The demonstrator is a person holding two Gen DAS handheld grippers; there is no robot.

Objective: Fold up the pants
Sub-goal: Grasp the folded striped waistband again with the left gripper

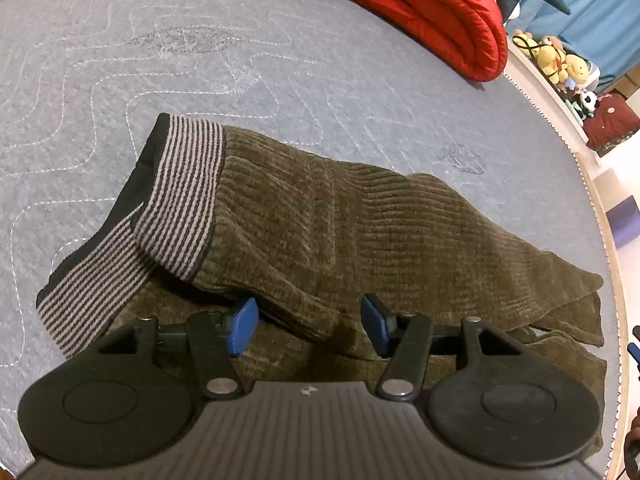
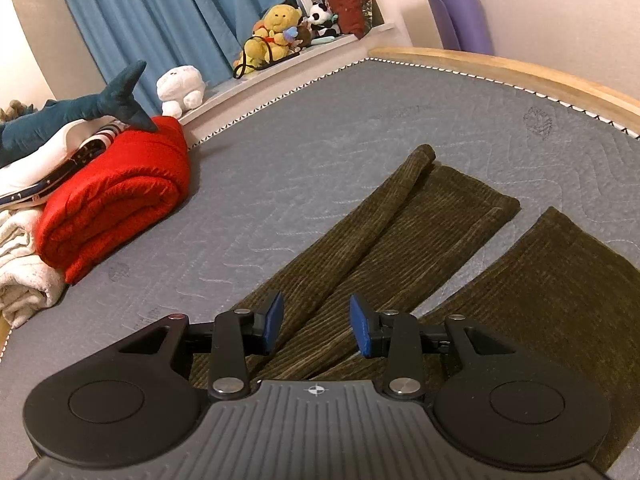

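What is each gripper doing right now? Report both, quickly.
Left gripper: open, holding nothing, a fold of the corduroy pants between its jaws.
Right gripper: open, holding nothing, above a pant leg.

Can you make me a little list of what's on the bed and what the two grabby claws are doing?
surface: grey quilted mattress
pants: olive corduroy pants, crumpled, legs apart at the far end
waistband: striped waistband, flipped over
left gripper: open, over a fold of pants
right gripper: open, over a pant leg
nearby: red blanket, toy shark
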